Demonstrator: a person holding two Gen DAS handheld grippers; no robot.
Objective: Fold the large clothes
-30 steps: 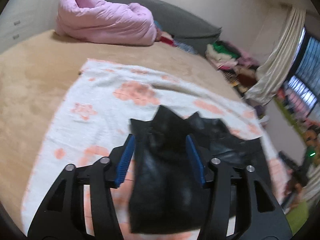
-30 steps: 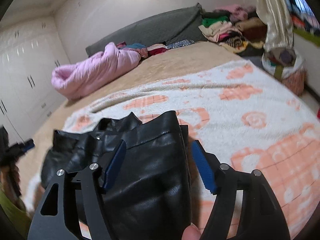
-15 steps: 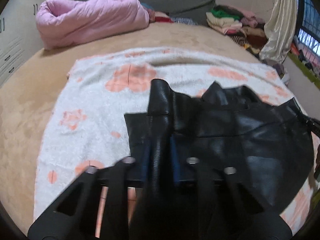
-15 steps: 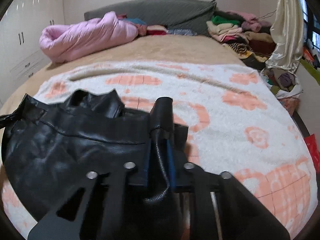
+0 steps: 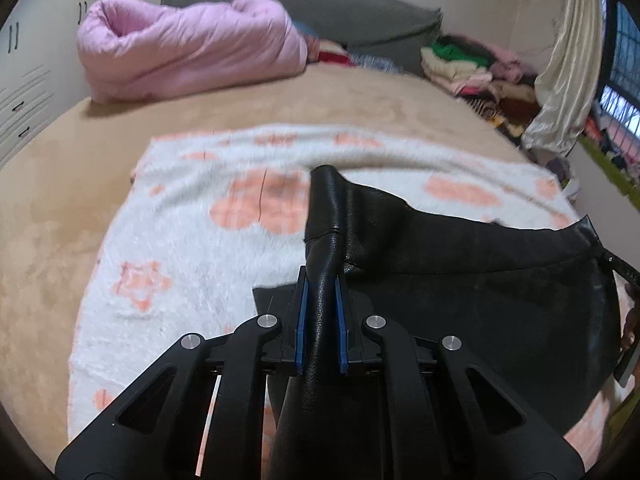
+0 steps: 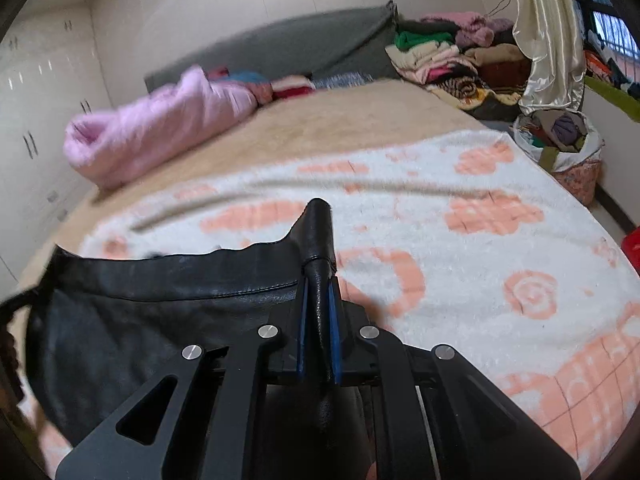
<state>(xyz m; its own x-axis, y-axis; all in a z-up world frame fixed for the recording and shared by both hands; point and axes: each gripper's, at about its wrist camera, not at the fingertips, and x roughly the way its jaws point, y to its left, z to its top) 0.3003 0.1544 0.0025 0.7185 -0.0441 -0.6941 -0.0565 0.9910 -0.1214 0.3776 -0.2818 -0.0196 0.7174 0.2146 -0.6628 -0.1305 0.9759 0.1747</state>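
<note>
A black leather garment point(image 5: 480, 304) hangs stretched between my two grippers above a white blanket with orange patterns point(image 5: 180, 240). My left gripper point(image 5: 320, 292) is shut on the garment's left end, a pinched fold sticking up past the blue pads. In the right wrist view my right gripper point(image 6: 318, 296) is shut on the garment's point(image 6: 160, 320) right end, the fabric spreading out to the left. The blanket point(image 6: 480, 260) lies under it.
A tan bed cover point(image 5: 60, 208) carries a rolled pink duvet point(image 5: 188, 44) at the back by a grey headboard point(image 5: 340, 12). Stacked clothes point(image 6: 440, 56), a cream curtain point(image 6: 548, 32) and a full bag point(image 6: 564, 140) stand at the right. White wardrobes point(image 6: 36, 120) stand at the left.
Both grippers went from open around the garment's ends to shut on them. The garment has since been lifted and pulled taut between them.
</note>
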